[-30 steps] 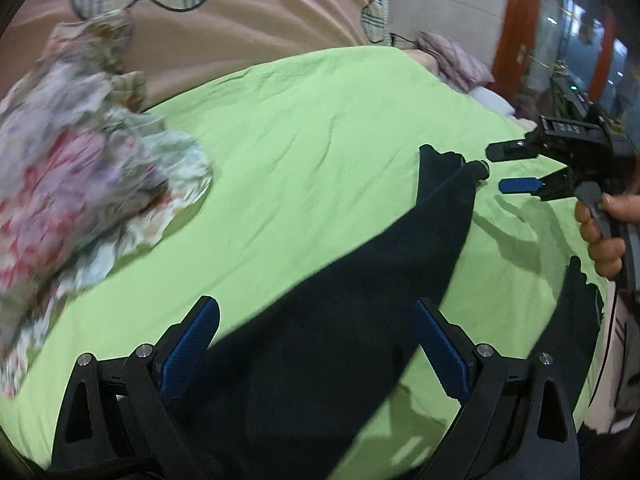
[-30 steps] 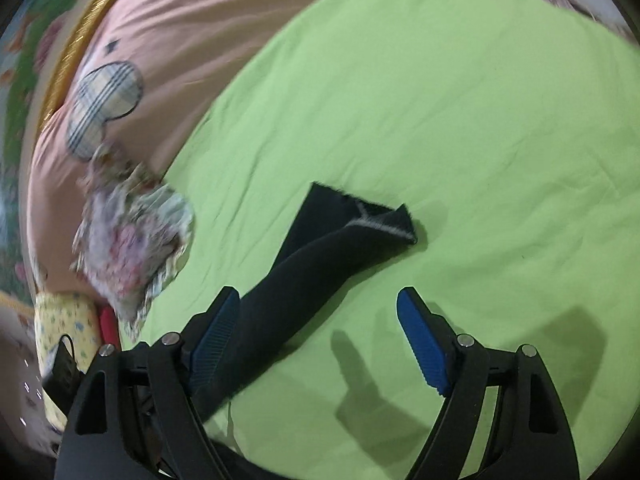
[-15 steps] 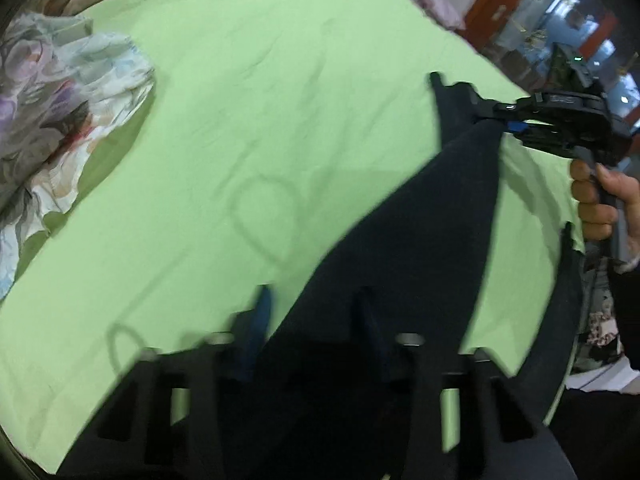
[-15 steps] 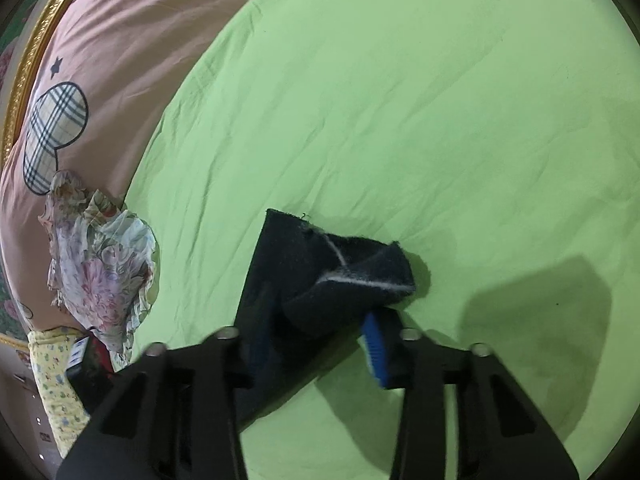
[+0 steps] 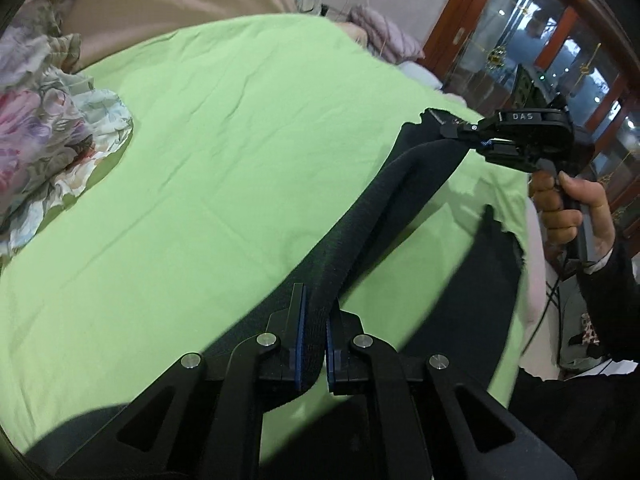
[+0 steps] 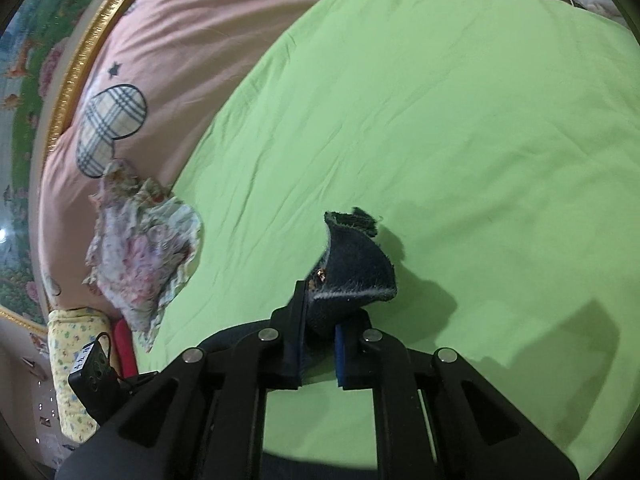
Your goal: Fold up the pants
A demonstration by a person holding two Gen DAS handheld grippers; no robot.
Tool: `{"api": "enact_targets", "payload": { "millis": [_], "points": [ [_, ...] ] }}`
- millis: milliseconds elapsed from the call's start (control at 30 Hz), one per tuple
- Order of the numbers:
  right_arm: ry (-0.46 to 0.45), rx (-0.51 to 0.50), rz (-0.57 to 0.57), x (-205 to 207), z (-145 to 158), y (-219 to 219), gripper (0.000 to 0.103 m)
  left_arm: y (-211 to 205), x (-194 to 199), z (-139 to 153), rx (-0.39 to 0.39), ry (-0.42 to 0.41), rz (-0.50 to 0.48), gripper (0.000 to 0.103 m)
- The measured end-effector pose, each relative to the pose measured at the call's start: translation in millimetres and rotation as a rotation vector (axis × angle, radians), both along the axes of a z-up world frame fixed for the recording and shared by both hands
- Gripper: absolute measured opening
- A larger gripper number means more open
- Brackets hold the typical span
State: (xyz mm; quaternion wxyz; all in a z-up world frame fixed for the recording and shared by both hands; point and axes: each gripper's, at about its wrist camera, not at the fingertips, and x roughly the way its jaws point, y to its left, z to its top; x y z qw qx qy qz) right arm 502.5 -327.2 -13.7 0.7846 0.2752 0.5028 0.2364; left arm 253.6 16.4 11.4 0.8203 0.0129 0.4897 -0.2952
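Dark navy pants [image 5: 392, 200] stretch in a raised band over the green bedsheet [image 5: 240, 140]. My left gripper [image 5: 314, 300] is shut on the near end of that band, blue pads pressed on the fabric. At the far end my right gripper [image 5: 460, 136], held by a hand [image 5: 568, 204], pinches the leg's hem. In the right wrist view the hem [image 6: 356, 264] bunches up between the right gripper's [image 6: 320, 320] closing jaws, lifted off the sheet [image 6: 440, 120]. The other leg [image 5: 480, 280] lies flat at the bed's right edge.
A crumpled floral cloth [image 5: 40, 132] lies at the sheet's left side, also seen as the floral cloth [image 6: 140, 248]. A pink quilt [image 6: 180, 40] with plaid patches lies beyond. A glass-fronted wooden cabinet [image 5: 560, 40] stands at the right. A small black device [image 6: 94, 376] sits off the bed.
Both grippers went from wide open to closed on the pants: left on the near part, right on the hem. The gripped leg has lifted off the sheet between them.
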Motion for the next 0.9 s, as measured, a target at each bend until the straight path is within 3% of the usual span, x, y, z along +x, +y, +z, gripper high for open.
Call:
{"api": "enact_targets", "payload": {
  "millis": [200,367,900],
  "points": [
    [-0.003,0.018,0.000,-41,5,-25,0.012,-6,-63,18,-0.049,-0.039,-0.011,0.006],
    [0.017,0.029,-0.012,-75,-4,-46,0.012,-22,-100,15,-0.059,-0.041,-0.027,0.006],
    [-0.014,-0.010,-0.024,-135,-15,-70,0.012,-33,-149,-5,-0.074,-0.039,-0.007,0.006]
  ]
}}
